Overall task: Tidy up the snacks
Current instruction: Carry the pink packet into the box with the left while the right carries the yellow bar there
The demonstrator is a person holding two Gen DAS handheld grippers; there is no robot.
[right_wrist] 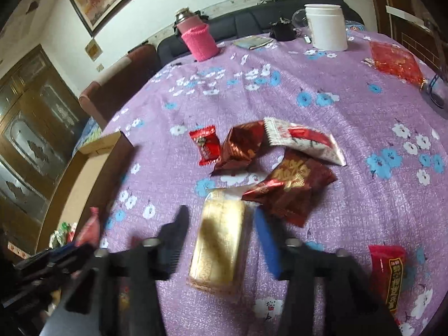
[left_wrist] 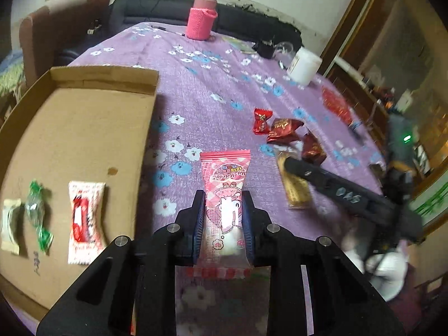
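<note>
Your left gripper: jaws clamped on pink marshmallow packet, held above purple tablecloth just right of cardboard box. Box contents: red-white sachet, green twist candy, pale packet. Your right gripper: jaws part open, straddling gold wafer bar, pads clear of it. Red snack packets loose on cloth beyond.

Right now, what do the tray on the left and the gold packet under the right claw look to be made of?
Tray: plain brown cardboard, matte, with cut edges and a folded back wall showing. Gold packet: seemingly thin plastic film with a metallic gold print and a clear sealed end; it glints softly, though blur leaves the exact finish open. The right claw straddles it, open.
</note>
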